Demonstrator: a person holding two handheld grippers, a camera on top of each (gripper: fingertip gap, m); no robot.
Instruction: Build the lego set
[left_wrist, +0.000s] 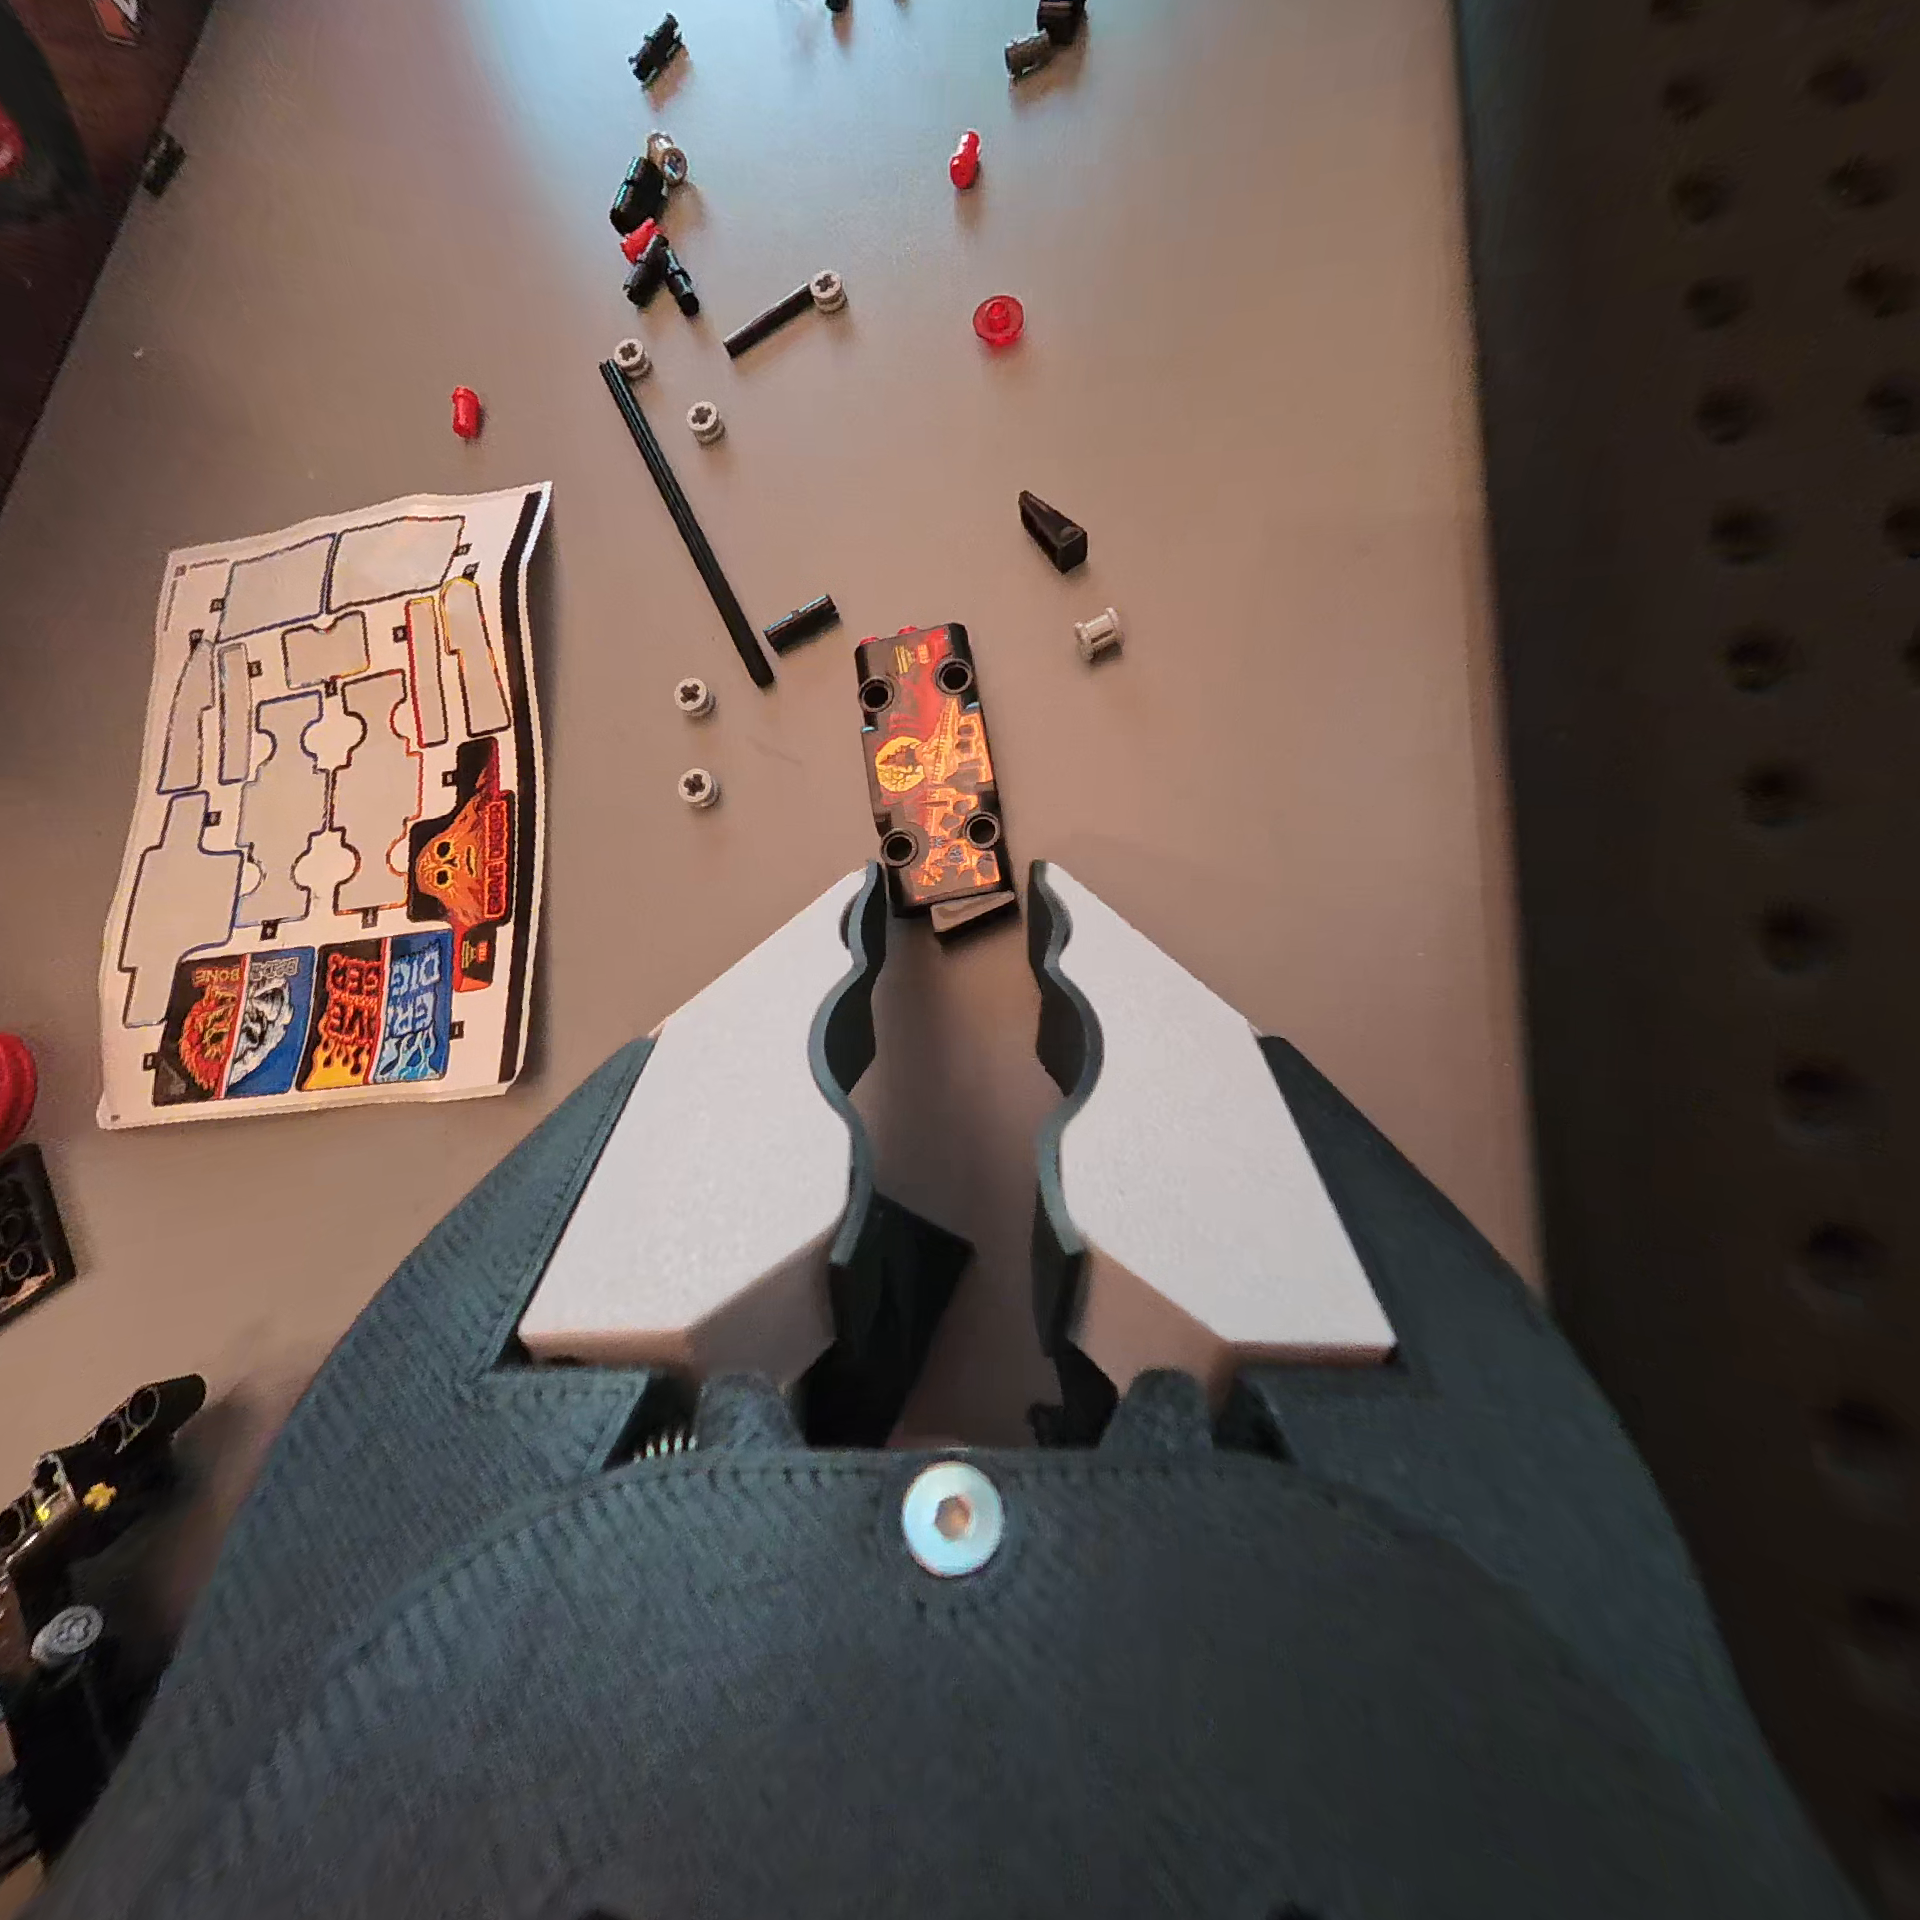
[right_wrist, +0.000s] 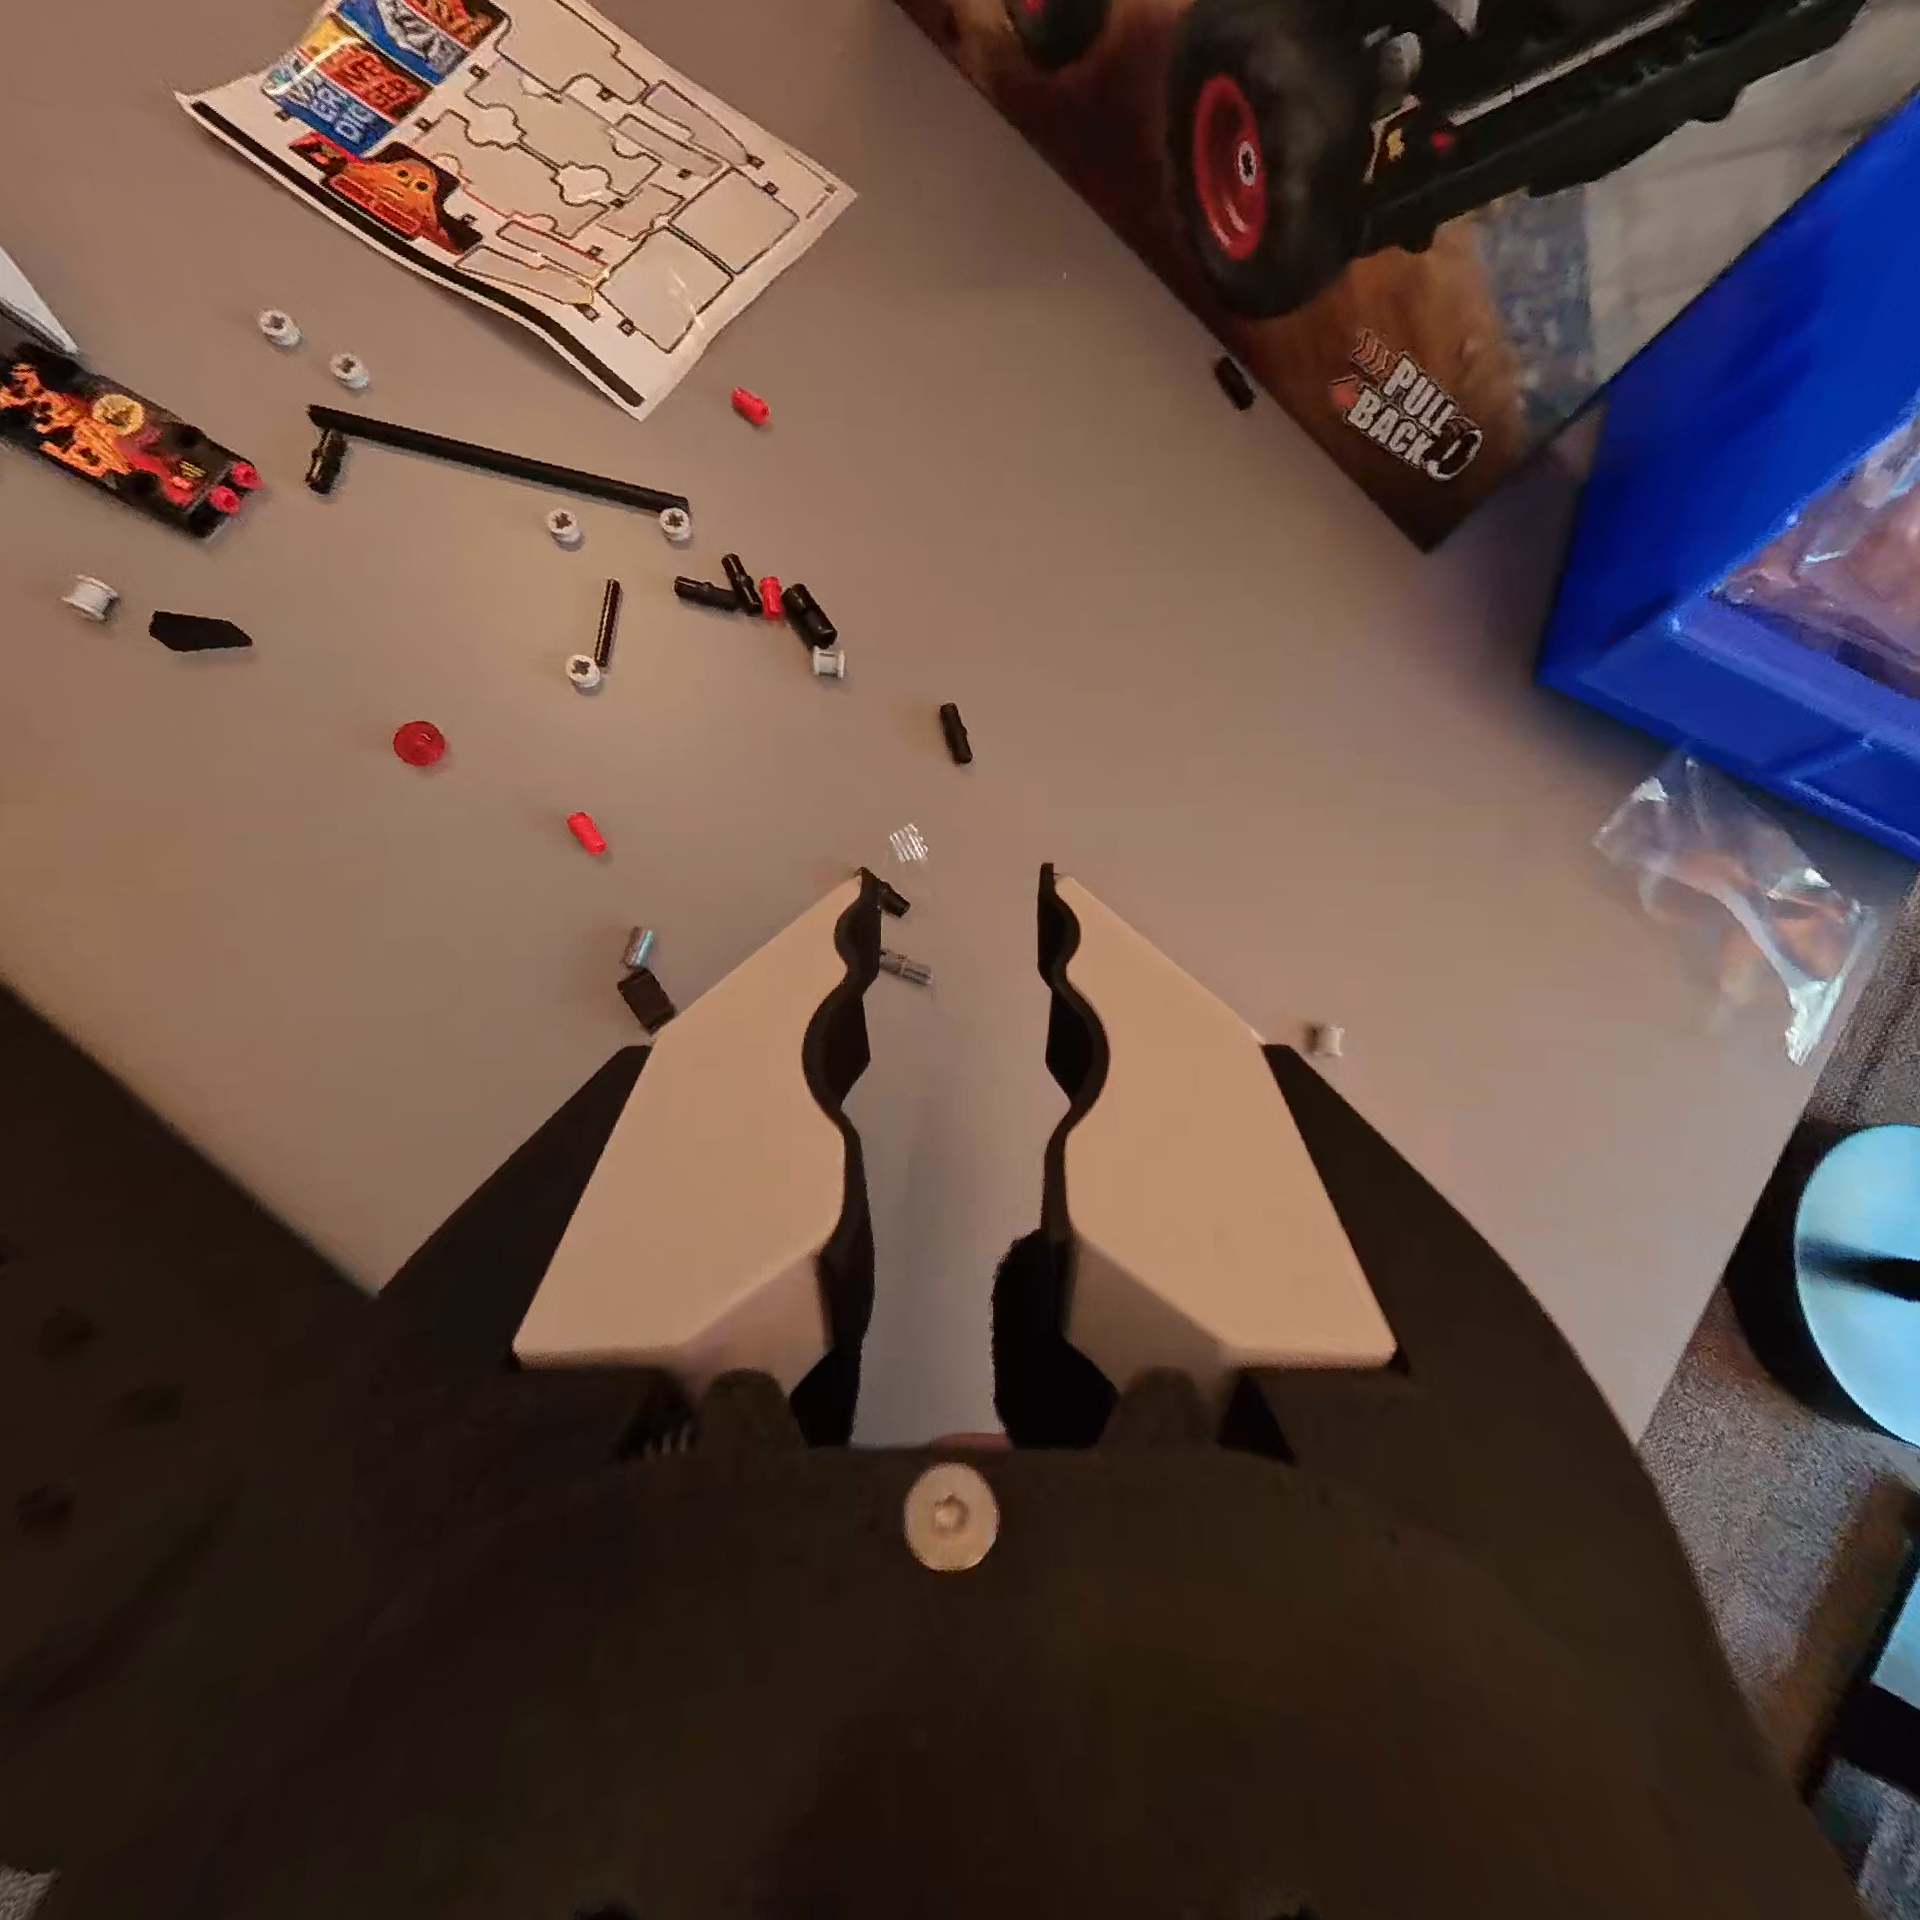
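A black panel with an orange and red sticker (left_wrist: 935, 769) lies flat on the grey table (left_wrist: 1247, 831). My left gripper (left_wrist: 951, 891) is open, and its fingertips stand on either side of the panel's near end. The left fingertip (left_wrist: 868, 904) is close against the panel's edge. The same panel shows at the far left of the right wrist view (right_wrist: 114, 436). My right gripper (right_wrist: 954, 878) is open and empty above the table. A small black pin (right_wrist: 894, 899) lies by its left fingertip, and a small grey pin (right_wrist: 909, 971) lies between the fingers.
A sticker sheet (left_wrist: 332, 800) lies to the left, with a long black axle (left_wrist: 686, 525), grey bushes, black pins and red pieces (left_wrist: 1000, 319) scattered beyond. A partly built black assembly (left_wrist: 83, 1475) sits at the lower left. The set's box (right_wrist: 1351, 260), a blue bin (right_wrist: 1766, 468) and a plastic bag (right_wrist: 1745, 904) stand to the right. Tip to tip, the grippers are about 25 cm apart. The long black axle (left_wrist: 686, 525) is closer to my left gripper, around 10 cm from its tips; the right tips are 15 cm off. My right wrist view (right_wrist: 486, 457) looks at it from another angle.
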